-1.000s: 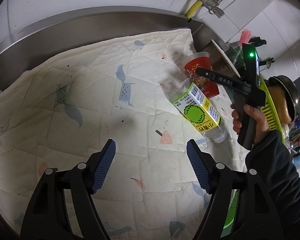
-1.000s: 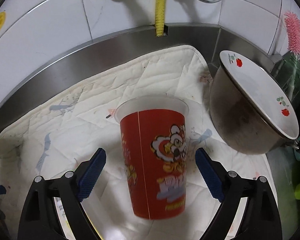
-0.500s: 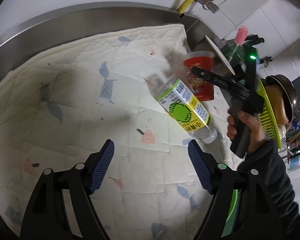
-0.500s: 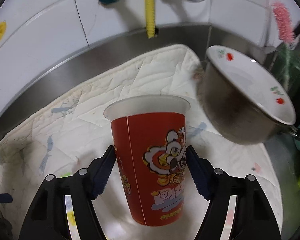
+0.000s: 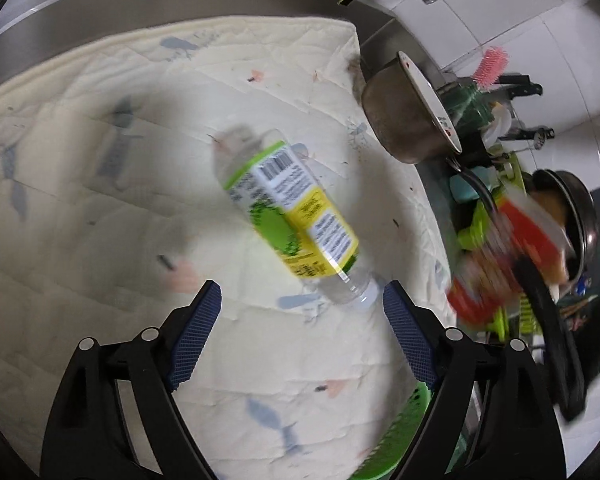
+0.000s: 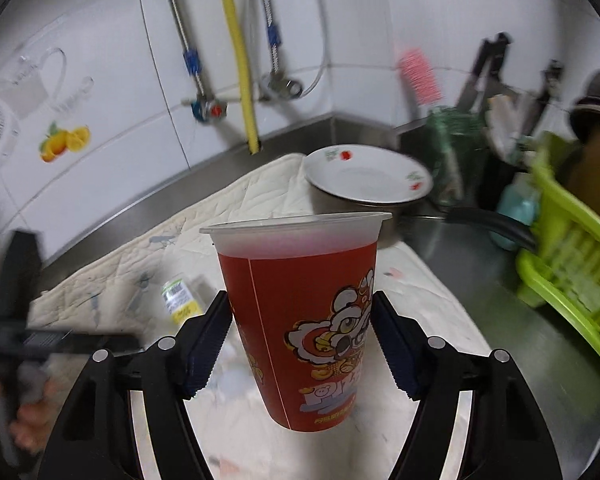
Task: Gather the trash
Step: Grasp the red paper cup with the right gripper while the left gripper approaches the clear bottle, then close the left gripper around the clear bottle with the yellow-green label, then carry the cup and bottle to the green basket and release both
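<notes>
One red cup (image 6: 300, 320), one plastic bottle (image 5: 292, 216), one plate (image 6: 368, 180), one quilted mat (image 5: 100, 160)

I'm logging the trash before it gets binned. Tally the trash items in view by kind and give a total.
Plastic bottle, lying on the quilted mat: 1
Red paper cup, held upright between the right gripper fingers: 1
Total: 2

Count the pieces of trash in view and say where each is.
2. The red cup is clamped in the right gripper; the plastic bottle lies on the quilted mat. More may be hidden.
</notes>
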